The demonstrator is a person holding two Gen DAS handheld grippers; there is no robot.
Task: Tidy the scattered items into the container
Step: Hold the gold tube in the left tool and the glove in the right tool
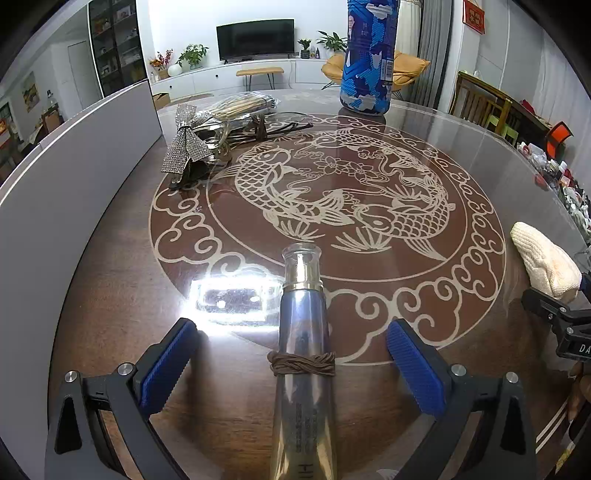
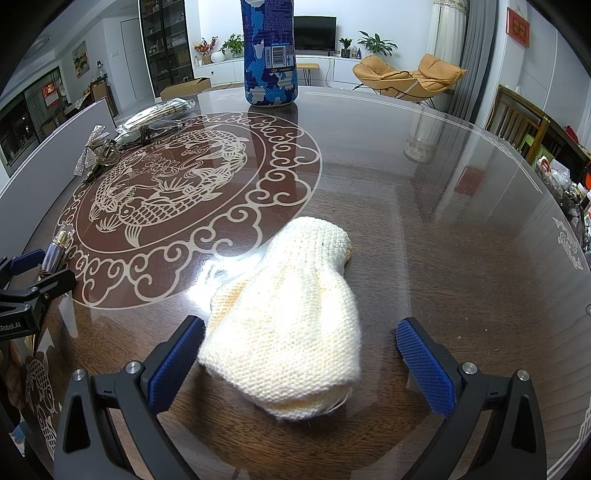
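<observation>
Because the soft cream knitted pouch (image 2: 291, 328) likely squashes easily, the wide-apart right gripper (image 2: 301, 354) should pinch its middle.

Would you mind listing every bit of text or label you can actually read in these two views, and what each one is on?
"RobotAI", its start cut off: left gripper body, in the right wrist view.
"DA", cut off at the edge: right gripper body, in the left wrist view.
"HI", cut off: cosmetic tube.
Blue can: barcode and fine print, too small to read.
Red wall hanging: blurred, unreadable.
</observation>
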